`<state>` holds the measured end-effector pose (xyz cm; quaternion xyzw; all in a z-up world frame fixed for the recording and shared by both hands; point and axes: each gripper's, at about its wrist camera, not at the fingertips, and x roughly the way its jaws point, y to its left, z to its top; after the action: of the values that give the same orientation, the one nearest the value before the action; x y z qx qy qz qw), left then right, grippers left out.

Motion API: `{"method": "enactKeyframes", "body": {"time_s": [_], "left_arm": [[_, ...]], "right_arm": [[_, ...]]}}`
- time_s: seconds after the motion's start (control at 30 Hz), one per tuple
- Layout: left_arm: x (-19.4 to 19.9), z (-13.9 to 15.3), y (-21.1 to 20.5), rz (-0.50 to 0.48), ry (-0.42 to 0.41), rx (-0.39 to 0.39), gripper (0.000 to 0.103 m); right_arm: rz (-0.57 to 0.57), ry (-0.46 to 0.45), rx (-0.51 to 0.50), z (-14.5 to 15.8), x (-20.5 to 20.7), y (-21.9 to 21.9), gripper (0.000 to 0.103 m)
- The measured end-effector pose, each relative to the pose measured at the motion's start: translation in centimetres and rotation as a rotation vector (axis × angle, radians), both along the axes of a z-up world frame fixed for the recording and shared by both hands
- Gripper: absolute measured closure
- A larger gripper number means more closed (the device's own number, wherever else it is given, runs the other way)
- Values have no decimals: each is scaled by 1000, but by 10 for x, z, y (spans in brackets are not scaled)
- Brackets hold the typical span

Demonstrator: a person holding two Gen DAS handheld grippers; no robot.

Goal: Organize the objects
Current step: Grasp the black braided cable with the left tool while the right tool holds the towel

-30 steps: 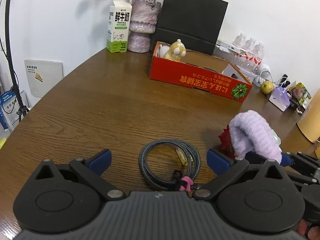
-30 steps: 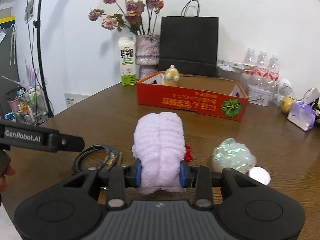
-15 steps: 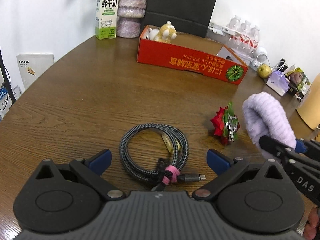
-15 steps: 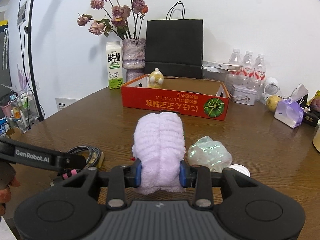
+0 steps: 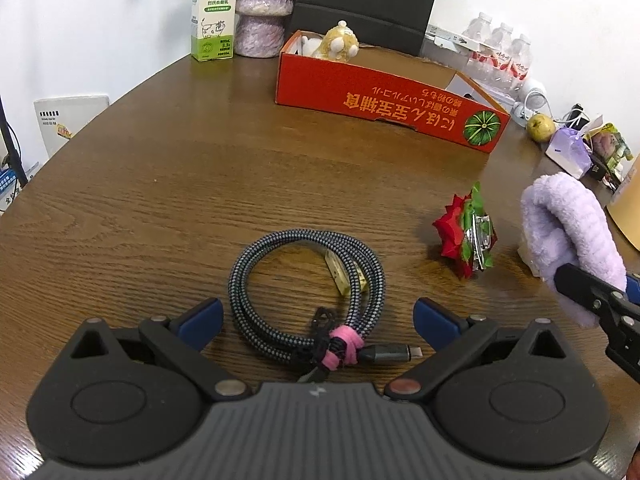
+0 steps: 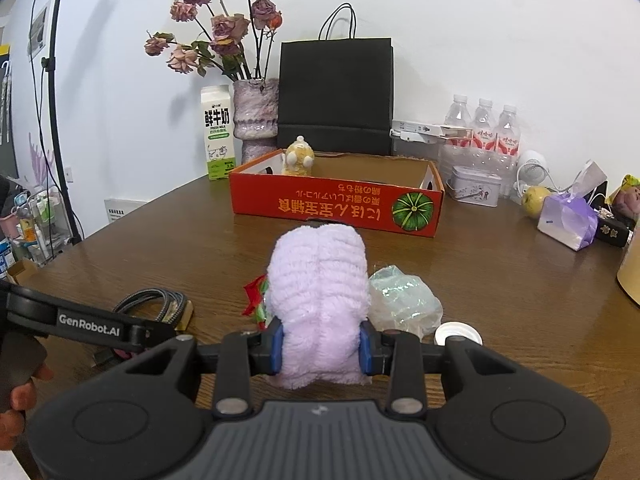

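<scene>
Your right gripper is clamped on the fluffy lilac rolled towel, its blue pads pressing the roll from both sides. You hold it level above the brown wooden table, pointed at the long red cardboard box, which stands well apart from it at the far side (a yellow plush toy sits in the box's left end).

Your left gripper has its fingers spread wide and grips nothing. It hovers low over the coiled grey braided cable with a pink tie, one blue fingertip on each side of the coil. Whether they touch the table cannot be told.

From the left wrist view, the towel hangs off to the right, with the red fabric rose clip lying on the table between it and the cable. Just right of the towel in the right wrist view sits a crumpled iridescent plastic wrap, and a small white round cap lies beside that.
</scene>
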<state>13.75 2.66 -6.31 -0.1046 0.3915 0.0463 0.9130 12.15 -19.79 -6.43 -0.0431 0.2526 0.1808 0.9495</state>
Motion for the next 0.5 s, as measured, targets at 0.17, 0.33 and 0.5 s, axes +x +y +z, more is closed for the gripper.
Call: {"method": "enactKeyframes", "body": {"time_s": [0.17,0.33,0.5], "left_arm": [[2,-4,-1,10,-2,18,0],[4,-5,-5,16,-1,47,0],[3,-8,-15,15,4,127,13]], "right_arm": [[5,3,3,-2,-1,1,70],[8,5,2,-3,0,3,70],[13,8,2,-3,-1,6,70]]}}
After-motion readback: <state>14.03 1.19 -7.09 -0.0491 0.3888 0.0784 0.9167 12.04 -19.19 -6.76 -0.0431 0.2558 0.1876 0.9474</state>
